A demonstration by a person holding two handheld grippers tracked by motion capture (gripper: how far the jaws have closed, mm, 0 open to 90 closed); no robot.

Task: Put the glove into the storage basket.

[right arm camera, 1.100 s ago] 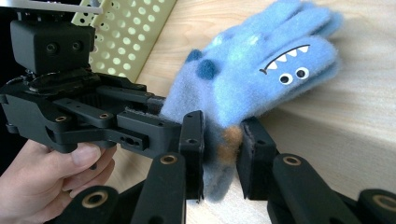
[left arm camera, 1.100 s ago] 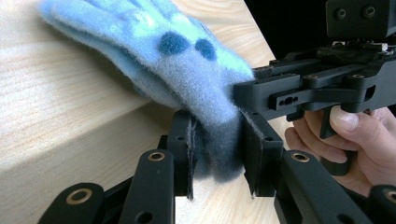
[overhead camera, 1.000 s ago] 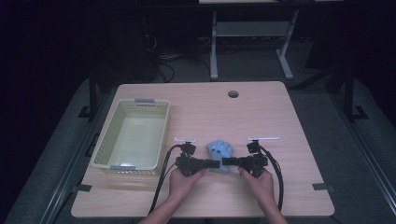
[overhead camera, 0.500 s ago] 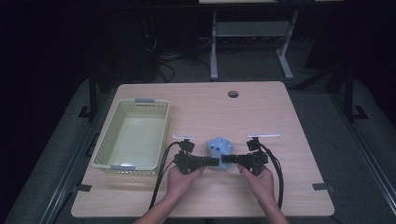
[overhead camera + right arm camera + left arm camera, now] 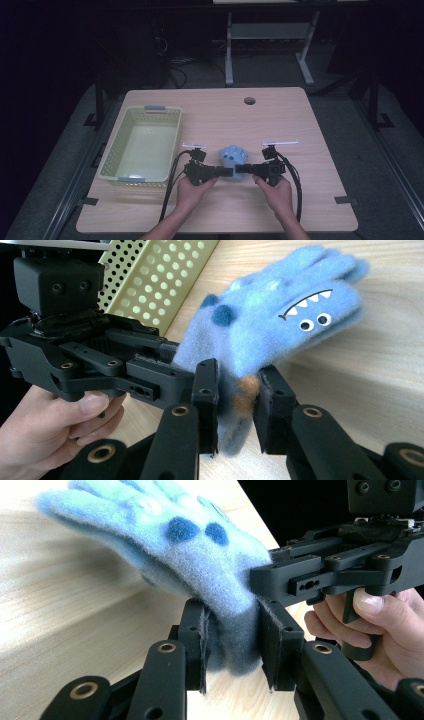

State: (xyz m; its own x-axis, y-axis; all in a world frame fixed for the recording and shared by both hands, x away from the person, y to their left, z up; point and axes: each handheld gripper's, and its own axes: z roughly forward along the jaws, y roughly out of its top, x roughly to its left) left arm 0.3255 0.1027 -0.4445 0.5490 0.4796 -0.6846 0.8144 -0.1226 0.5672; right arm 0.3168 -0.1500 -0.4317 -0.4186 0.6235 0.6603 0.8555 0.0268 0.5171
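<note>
Near the front edge of the surface (image 5: 310,210), the left tool (image 5: 226,172) and right tool (image 5: 242,170) both pinch the cuff of 1 blue glove (image 5: 234,156). The yellow basket (image 5: 111,162) sits far left.

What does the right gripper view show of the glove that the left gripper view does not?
Right gripper view alone: the glove's monster face with eyes and jagged teeth, an orange patch at the cuff, and the yellow basket. Left gripper view alone: the glove's plainer side with two dark blue spots. Both: the cuff clamped between that view's own black jaws, the other gripper also gripping it, and the wooden table.
</note>
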